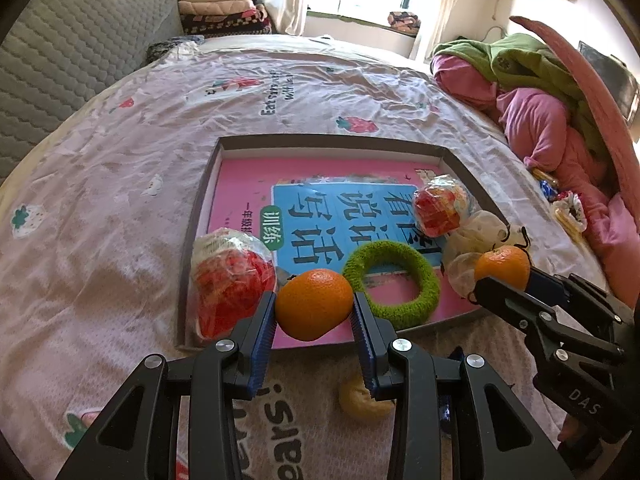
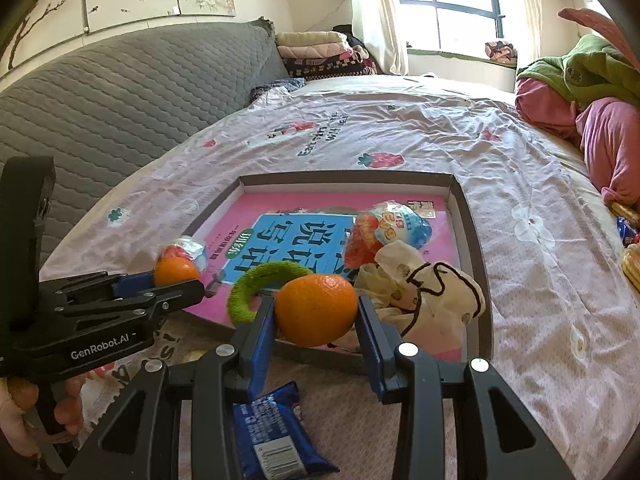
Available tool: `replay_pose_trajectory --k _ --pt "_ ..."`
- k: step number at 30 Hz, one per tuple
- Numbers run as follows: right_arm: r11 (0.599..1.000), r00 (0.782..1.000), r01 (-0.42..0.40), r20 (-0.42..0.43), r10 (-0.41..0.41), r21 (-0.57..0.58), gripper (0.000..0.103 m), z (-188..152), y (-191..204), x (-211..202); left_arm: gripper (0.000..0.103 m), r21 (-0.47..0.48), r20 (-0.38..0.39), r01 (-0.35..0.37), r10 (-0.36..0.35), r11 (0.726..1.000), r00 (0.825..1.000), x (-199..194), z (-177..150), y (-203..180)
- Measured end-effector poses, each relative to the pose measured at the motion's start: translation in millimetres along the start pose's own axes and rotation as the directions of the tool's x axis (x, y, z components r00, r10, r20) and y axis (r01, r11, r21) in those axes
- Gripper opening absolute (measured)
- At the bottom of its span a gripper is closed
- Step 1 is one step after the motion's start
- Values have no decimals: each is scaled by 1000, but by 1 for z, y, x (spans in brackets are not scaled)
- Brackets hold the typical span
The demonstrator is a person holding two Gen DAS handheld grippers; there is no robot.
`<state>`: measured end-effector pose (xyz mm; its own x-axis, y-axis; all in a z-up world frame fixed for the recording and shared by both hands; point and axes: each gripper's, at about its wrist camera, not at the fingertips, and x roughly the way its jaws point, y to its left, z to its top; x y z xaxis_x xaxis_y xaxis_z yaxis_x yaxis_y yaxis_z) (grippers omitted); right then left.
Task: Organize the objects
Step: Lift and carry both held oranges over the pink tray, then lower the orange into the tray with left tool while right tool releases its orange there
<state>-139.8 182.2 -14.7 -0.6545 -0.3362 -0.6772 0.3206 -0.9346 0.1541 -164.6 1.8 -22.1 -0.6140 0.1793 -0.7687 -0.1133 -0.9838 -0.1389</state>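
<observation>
Wide bedsheet [image 1: 120, 184] lies bare beyond the tray's far rim [image 1: 332, 141]. Left gripper [image 1: 314, 312] pinches an orange [image 1: 314, 304] over the near edge; right gripper [image 2: 316, 314] pinches another orange [image 2: 316, 308] there, beside a green ring [image 1: 390, 280].

Left tool [image 2: 176, 280] side, lower left: "GenRobot.AI"
Right tool [image 1: 504, 276] body, lower right: "DAS"
Bedsheet [image 1: 276, 100], upper centre: "Eat"
Snack packet [image 2: 394, 226]: "888"

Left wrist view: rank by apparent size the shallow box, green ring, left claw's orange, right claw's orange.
1. shallow box
2. green ring
3. left claw's orange, though nearness to the camera inflates it
4. right claw's orange; probably similar real size, just farther
</observation>
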Motion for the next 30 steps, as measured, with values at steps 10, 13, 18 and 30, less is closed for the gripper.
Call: replay_pose_trajectory --k 10,13,18,30 --pt "1000 999 31 -36 -31 -3 40 -3 -9 19 38 8 -23 -1 2 1000 1000 19 3 -2" --pt "999 998 45 -45 -46 -12 40 -5 -12 24 38 5 -28 4 -4 1000 1000 24 4 0" --pt "998 997 58 -55 -59 -10 40 -5 -18 31 38 3 -39 1 -1 1000 999 32 4 1" --pt "998 995 61 -77 -61 0 40 -1 -21 41 38 5 -51 0 0 1000 999 42 5 5"
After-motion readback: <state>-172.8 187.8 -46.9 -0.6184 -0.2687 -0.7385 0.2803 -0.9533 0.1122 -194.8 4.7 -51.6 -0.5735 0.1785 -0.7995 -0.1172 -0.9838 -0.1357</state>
